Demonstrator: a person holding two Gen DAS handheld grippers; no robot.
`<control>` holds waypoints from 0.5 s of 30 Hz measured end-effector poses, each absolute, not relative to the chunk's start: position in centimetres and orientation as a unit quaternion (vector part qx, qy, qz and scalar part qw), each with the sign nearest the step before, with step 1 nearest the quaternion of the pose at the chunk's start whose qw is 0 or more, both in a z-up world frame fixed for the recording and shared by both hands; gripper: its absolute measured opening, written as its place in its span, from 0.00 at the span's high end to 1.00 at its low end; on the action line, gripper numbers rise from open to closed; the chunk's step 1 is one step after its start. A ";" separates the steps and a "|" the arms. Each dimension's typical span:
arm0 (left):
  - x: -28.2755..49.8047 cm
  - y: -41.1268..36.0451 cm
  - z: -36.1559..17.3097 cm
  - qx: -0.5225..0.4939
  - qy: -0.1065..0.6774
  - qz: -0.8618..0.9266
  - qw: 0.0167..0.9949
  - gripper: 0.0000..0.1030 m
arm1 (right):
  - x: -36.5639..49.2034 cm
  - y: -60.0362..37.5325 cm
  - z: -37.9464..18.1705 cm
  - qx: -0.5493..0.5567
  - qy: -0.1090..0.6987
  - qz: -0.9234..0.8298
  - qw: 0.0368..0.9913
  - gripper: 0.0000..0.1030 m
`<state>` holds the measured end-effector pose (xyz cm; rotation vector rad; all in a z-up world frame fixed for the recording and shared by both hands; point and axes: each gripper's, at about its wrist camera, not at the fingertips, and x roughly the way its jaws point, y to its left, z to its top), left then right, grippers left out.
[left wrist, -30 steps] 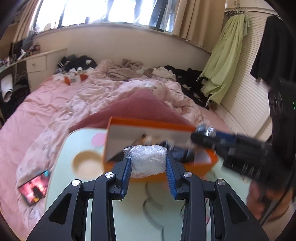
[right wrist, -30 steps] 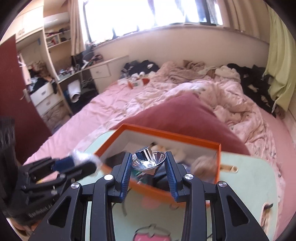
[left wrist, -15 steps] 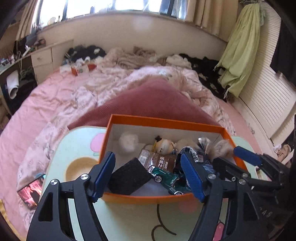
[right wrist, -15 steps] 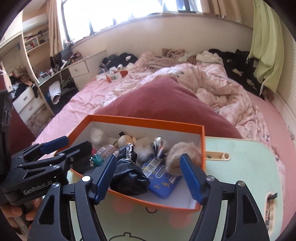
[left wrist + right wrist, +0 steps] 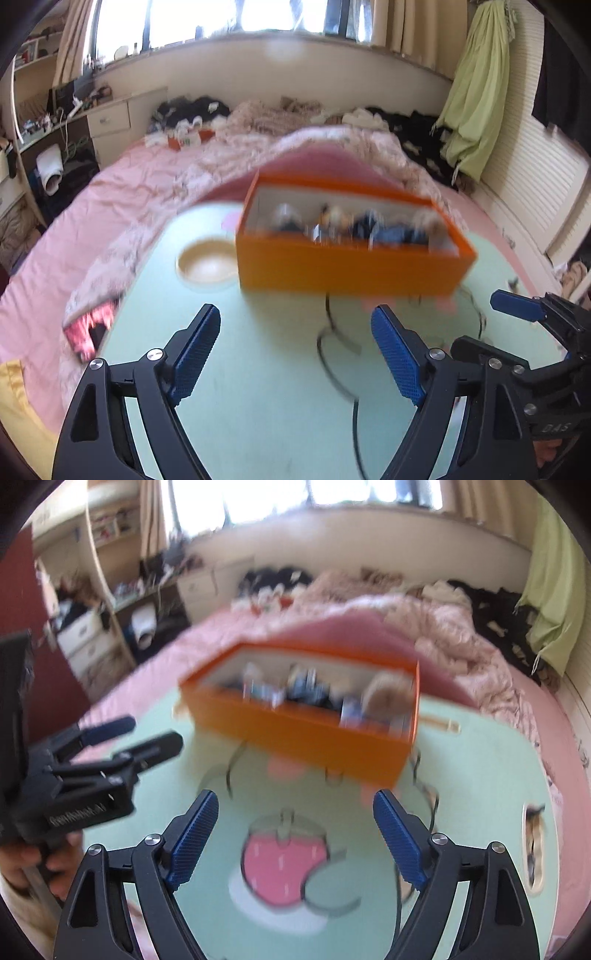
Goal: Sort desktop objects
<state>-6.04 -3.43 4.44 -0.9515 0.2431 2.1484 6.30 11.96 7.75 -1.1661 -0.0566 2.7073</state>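
Observation:
An orange box (image 5: 347,264) stands at the far side of a pale green table (image 5: 258,387); it also shows in the right wrist view (image 5: 295,734). It holds several small objects, blurred by motion. My left gripper (image 5: 295,350) is open and empty, held above the table short of the box. My right gripper (image 5: 295,834) is open and empty, over the table's strawberry print (image 5: 284,860). Each gripper shows at the edge of the other's view, the right gripper in the left wrist view (image 5: 524,332) and the left gripper in the right wrist view (image 5: 110,749).
A round cup recess (image 5: 207,264) lies in the table left of the box. A bed with pink covers (image 5: 129,192) and a dark red pillow (image 5: 321,162) lies behind. A phone (image 5: 90,328) lies on the bed by the table's left edge. A slot (image 5: 533,849) is in the table's right edge.
Both grippers let go of their objects into the box, the left a clear wrapped bundle and the right a shiny metal piece. Both have since drawn back from the box, open.

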 end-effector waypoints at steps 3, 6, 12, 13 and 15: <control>-5.1 -3.9 2.7 -0.387 0.136 0.811 0.417 0.19 | 7.1 12.3 5.7 -0.420 -0.019 0.903 0.095 0.17; -4.6 -3.9 1.2 -0.410 0.154 0.807 0.395 0.19 | 7.3 13.0 4.1 -0.440 -0.006 0.892 0.107 0.17; -2.6 -3.9 0.7 -0.379 0.173 0.827 0.377 0.09 | 7.1 13.7 2.9 -0.447 -0.013 0.885 0.130 0.07; -2.5 -4.0 0.6 -0.377 0.170 0.830 0.374 0.00 | 7.0 13.8 2.5 -0.450 -0.024 0.881 0.142 0.00; -2.0 -4.4 0.8 -0.370 0.168 0.831 0.379 0.00 | 7.1 14.0 2.3 -0.447 -0.023 0.882 0.145 0.00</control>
